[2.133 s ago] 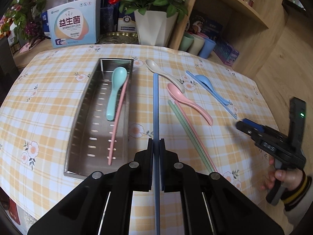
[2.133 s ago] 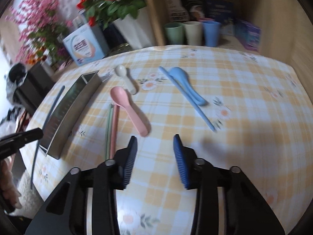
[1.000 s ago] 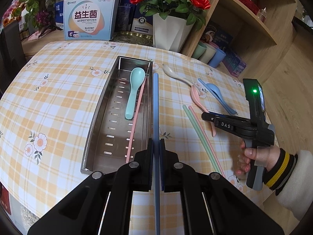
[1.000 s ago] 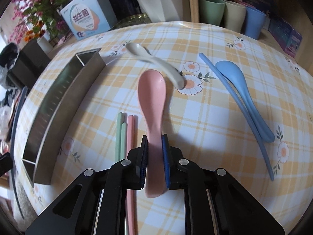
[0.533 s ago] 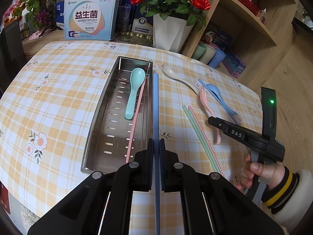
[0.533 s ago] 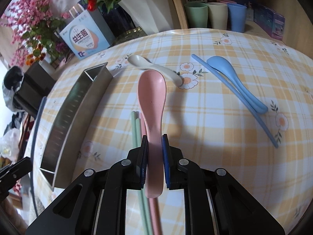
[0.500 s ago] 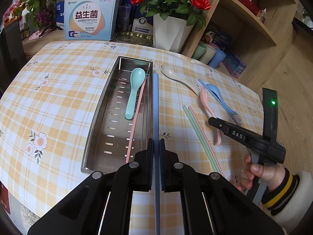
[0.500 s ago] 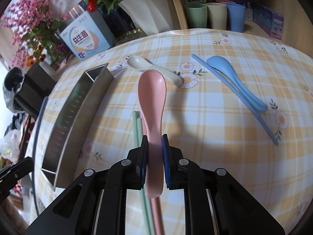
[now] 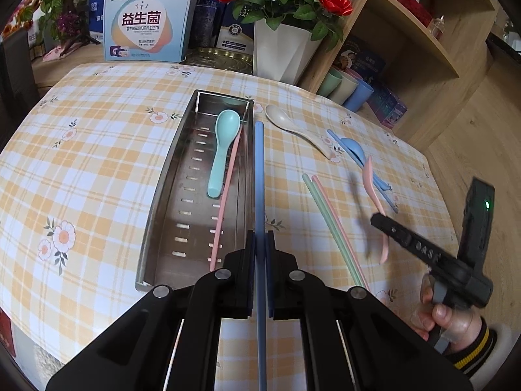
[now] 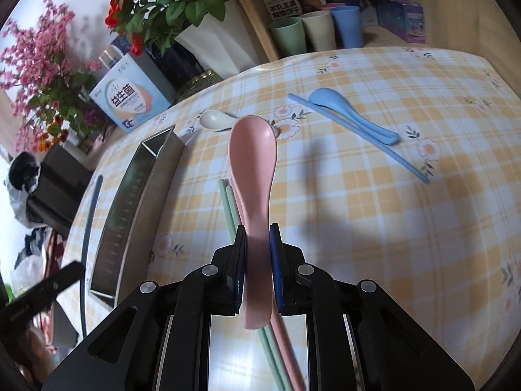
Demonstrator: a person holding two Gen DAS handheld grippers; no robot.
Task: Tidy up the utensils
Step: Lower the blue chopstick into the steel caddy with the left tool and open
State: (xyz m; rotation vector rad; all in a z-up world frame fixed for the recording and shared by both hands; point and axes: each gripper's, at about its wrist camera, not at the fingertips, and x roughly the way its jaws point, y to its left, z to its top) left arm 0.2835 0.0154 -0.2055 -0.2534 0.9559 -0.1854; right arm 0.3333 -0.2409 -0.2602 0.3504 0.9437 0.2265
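My left gripper [image 9: 260, 244] is shut on a blue chopstick [image 9: 259, 176] that points forward along the right wall of the steel tray [image 9: 156, 195]. In the tray lie a teal spoon [image 9: 223, 150] and a pink chopstick [image 9: 226, 195]. My right gripper [image 10: 257, 244] is shut on a pink spoon [image 10: 252, 159] and holds it above the table; it also shows in the left wrist view [image 9: 374, 195]. On the cloth lie a green and a pink chopstick [image 9: 332, 224], a cream spoon [image 9: 296, 130], a blue spoon [image 10: 351, 114] and a blue chopstick [image 10: 358, 137].
A white flower pot [image 9: 280, 52] and a printed box [image 9: 146, 22] stand behind the table. Three cups [image 10: 316, 32] sit on a wooden shelf at the back right. The table edge runs close to the right gripper's hand [image 9: 446, 316].
My right gripper closed on the pink spoon and has lifted it off the cloth, rising and drawing back. My left gripper holds the blue chopstick still beside the tray.
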